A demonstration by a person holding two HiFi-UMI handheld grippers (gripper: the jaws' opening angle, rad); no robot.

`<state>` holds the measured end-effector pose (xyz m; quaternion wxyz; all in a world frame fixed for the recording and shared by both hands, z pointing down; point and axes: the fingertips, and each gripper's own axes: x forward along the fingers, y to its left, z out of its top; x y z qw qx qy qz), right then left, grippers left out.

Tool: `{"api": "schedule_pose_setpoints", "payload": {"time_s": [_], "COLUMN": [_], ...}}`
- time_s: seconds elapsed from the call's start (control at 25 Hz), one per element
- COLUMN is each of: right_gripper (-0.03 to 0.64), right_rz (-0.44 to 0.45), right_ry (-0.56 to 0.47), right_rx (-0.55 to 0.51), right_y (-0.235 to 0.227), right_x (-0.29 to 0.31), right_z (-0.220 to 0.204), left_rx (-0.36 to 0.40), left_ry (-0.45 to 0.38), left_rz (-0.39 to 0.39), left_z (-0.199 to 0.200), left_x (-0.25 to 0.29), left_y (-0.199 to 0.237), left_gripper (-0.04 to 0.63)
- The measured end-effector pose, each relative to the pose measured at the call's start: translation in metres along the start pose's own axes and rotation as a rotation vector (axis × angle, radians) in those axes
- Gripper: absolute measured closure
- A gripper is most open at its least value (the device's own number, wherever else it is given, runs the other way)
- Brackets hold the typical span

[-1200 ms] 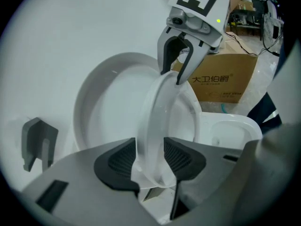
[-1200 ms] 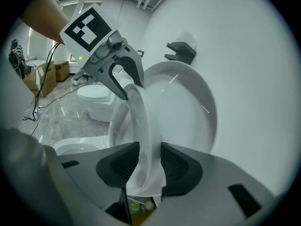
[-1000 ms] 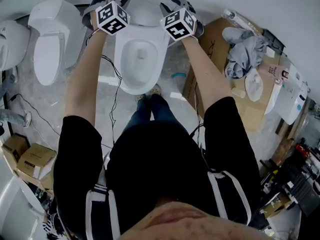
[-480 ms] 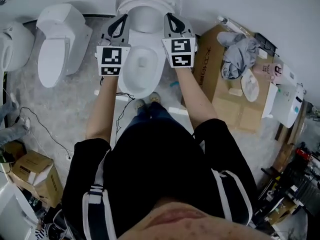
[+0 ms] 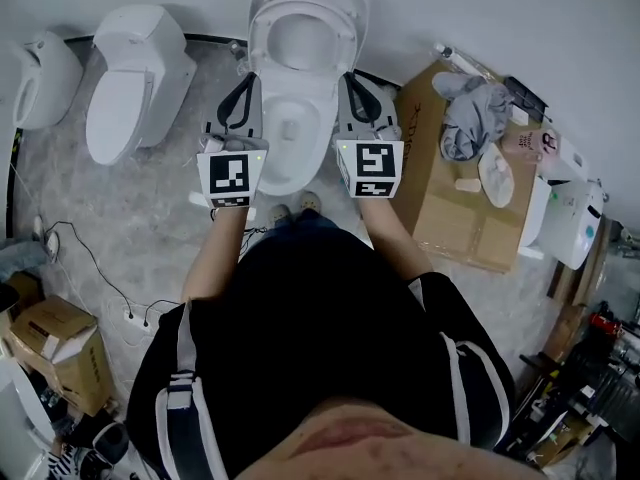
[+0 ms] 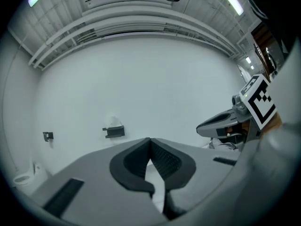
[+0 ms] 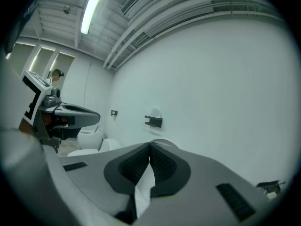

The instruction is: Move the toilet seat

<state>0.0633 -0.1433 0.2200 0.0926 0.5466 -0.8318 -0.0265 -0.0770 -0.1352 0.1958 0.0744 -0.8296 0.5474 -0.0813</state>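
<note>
Two tools are in use, and neither holds anything. The left tool (image 6: 150, 142) has its jaws together, tips meeting, with only the far wall beyond them. The right tool (image 7: 149, 147) is the same: jaws together, nothing between the pads. In the head view they flank the bowl (image 5: 290, 168), one on each side, pointing toward the wall.

The seat (image 5: 356, 23) stands raised behind the bowl, against the wall, apart from both tools.

Likely faults from this position:
- Seat drop. If the seat is not leaning past its balance point, it may fall and strike the bowl. Neither tool is placed to catch it.
- Failed regrasp. With the jaws together, an approach would only push the rim. The jaws must part first.
- Slip. The seat looks smooth, so a shallow bite on one edge may slide off.
- Trip. A cable (image 5: 90, 258) lies on the floor near the person's feet.
</note>
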Motion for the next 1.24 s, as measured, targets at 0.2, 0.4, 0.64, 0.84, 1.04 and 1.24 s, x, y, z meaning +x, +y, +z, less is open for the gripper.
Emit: {"api": "schedule_pose_setpoints", "payload": {"time_s": [0.2,0.4,0.64,0.84,1.04,1.24], "right_gripper": [0.592,0.594,0.594,0.594,0.594,0.594], "right_rz": [0.005,0.03,0.043,0.052,0.063,0.086], "right_ry": [-0.03,-0.049,-0.072,-0.057,-0.058,-0.063], "right_rx": [0.037,0.032,0.021,0.028,0.015,-0.003], "right_y": [0.017,0.027,0.03,0.027,0.022,0.013], "right_x": [-0.037,-0.046,-0.044,-0.047,-0.05,-0.05], "right_z": [0.0,0.002,0.013,0.011,0.011,0.014], "left_rx": [-0.035,-0.059,-0.055,-0.055,-0.052,-0.067], "left_ry": [0.007,0.011,-0.007,-0.023,-0.022,-0.027], "left_rz": [0.029,0.036,0.054,0.061,0.063,0.075], "left_z": [-0.006,-0.012,-0.006,0.0,0.003,0.005], "left_x": [-0.039,-0.056,-0.061,-0.06,-0.06,-0.057], "left_y": [-0.014,-0.022,-0.016,-0.017,-0.022,-0.029], "left_gripper": [0.589,0.589,0.588,0.589,0.588,0.588]}}
